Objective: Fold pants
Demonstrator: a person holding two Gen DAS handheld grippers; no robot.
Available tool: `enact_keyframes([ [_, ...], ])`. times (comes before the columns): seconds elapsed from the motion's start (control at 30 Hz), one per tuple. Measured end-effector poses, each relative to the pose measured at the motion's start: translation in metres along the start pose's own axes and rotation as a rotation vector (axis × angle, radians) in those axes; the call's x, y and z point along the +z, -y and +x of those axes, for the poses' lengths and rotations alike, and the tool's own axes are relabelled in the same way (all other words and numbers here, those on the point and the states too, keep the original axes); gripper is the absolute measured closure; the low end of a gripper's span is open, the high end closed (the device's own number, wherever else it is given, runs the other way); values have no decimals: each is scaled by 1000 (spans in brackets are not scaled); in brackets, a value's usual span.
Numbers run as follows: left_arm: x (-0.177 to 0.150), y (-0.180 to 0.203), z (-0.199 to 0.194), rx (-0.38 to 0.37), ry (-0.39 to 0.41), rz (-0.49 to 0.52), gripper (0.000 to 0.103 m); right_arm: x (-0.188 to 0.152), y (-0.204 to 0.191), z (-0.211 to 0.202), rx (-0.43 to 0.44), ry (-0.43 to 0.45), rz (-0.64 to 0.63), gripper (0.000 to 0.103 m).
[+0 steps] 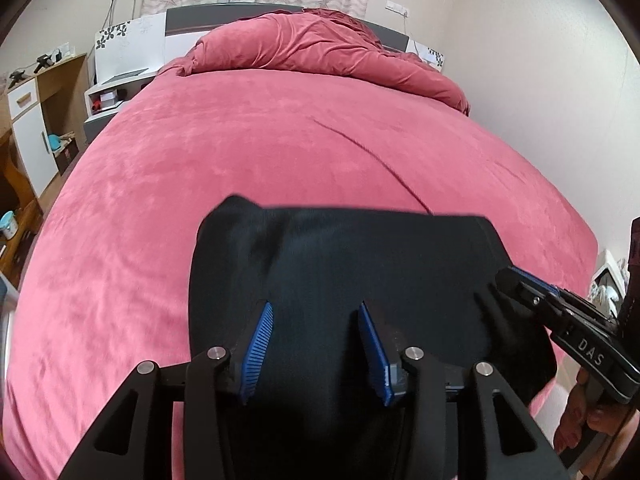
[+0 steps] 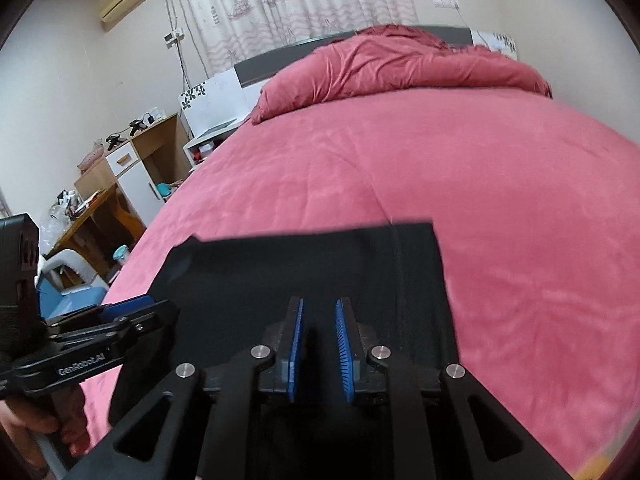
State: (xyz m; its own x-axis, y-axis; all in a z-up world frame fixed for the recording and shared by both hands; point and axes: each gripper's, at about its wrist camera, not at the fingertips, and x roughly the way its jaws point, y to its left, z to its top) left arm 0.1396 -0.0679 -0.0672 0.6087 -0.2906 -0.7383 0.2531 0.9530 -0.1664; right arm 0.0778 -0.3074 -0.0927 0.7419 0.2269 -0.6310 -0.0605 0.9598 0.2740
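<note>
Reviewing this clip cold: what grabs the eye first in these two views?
The black pants stand out, lying dark on the near end of the big pink bed. The left gripper and right gripper sit over the cloth, blue pads apart. Behind, a bunched pink duvet lies by the headboard.

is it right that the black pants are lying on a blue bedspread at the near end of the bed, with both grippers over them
Not quite: the bedspread is pink-red, not blue, as both wrist views show. The only blue is on the gripper pads. The rest holds: the black pants lie at the near end of the bed, with the left gripper and right gripper over them.
</note>
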Motion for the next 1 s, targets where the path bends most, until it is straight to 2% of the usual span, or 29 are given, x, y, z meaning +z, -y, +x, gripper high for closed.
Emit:
enact_keyframes([
  [0.27, -35, 6, -15, 16, -30, 45, 57, -38, 2, -7, -41, -71, 52, 86],
  [0.7, -76, -1, -47, 22, -40, 76, 56, -53, 29, -33, -25, -70, 207, 86],
  [0.8, -80, -6, -55, 13, -35, 83, 56, -52, 34, -43, -8, -33, 224, 68],
  [0.83, -81, -10, -56, 15, -36, 73, 56, -52, 36, -45, -7, -23, 232, 58],
  [0.93, -80, -25, -58, -6, -38, 0, 53, -48, 42, -48, 0, -8, 246, 46],
  [1.0, -75, -37, -59, -32, -29, -53, 47, -46, 45, -47, -15, -17, 243, 32],
])
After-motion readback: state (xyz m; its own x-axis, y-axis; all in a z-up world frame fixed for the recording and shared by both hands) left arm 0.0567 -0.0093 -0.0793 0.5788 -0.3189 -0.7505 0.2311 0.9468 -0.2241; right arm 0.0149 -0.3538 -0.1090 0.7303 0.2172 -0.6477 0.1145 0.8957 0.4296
